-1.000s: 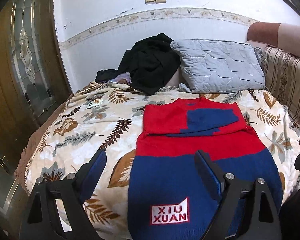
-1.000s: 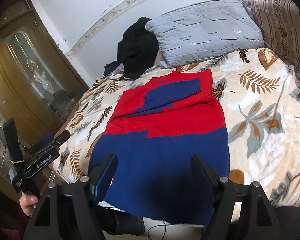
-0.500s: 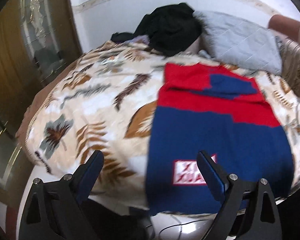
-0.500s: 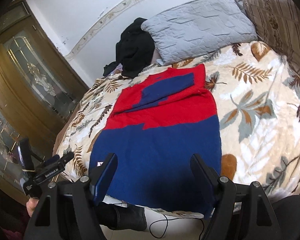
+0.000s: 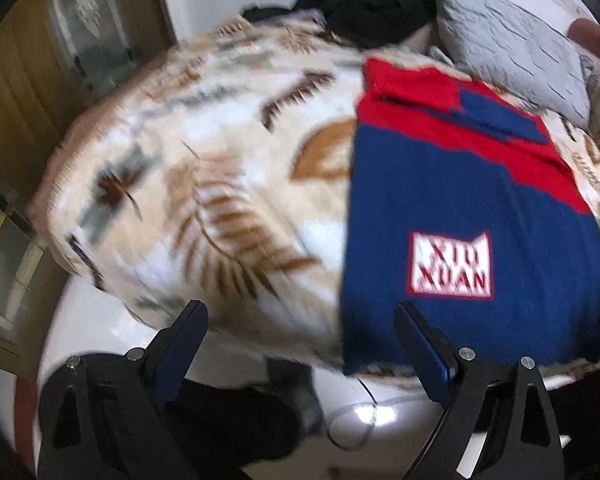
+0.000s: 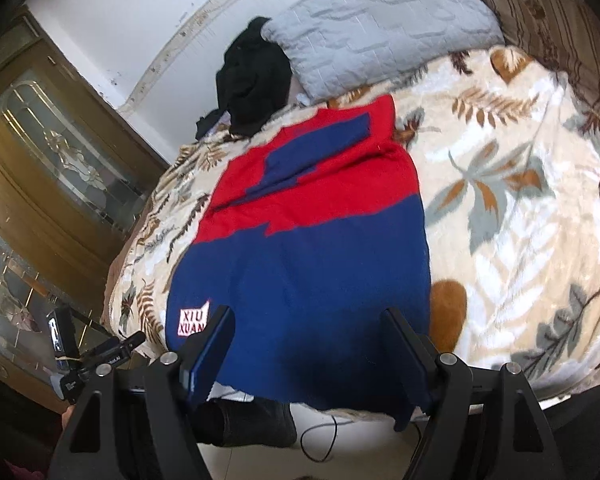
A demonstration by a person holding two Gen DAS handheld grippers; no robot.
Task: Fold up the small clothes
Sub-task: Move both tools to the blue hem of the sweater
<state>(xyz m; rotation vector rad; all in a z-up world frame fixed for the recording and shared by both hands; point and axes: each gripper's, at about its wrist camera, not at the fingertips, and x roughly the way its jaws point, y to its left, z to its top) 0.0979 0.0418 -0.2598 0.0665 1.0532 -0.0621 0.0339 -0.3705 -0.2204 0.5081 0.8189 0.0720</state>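
A red and navy knit sweater (image 5: 460, 200) with a white "XIU XUAN" patch lies flat on the bed, sleeves folded across its red chest, hem hanging over the near edge. It also shows in the right wrist view (image 6: 300, 248). My left gripper (image 5: 300, 328) is open and empty, hovering off the bed's near edge, left of the hem corner. My right gripper (image 6: 308, 328) is open and empty just above the middle of the hem. The left gripper (image 6: 100, 356) also shows at the lower left of the right wrist view.
The bed wears a cream leaf-print blanket (image 6: 520, 220). A grey quilted pillow (image 6: 380, 20) and a heap of black clothes (image 6: 256, 76) lie at the head. A wooden glass-door cabinet (image 6: 60, 160) stands left. A cable (image 6: 320, 440) lies on the white floor below the bed.
Both grippers have drawn back toward the foot of the bed and lower. The left one has swung left past the bed edge. The sweater has not moved.
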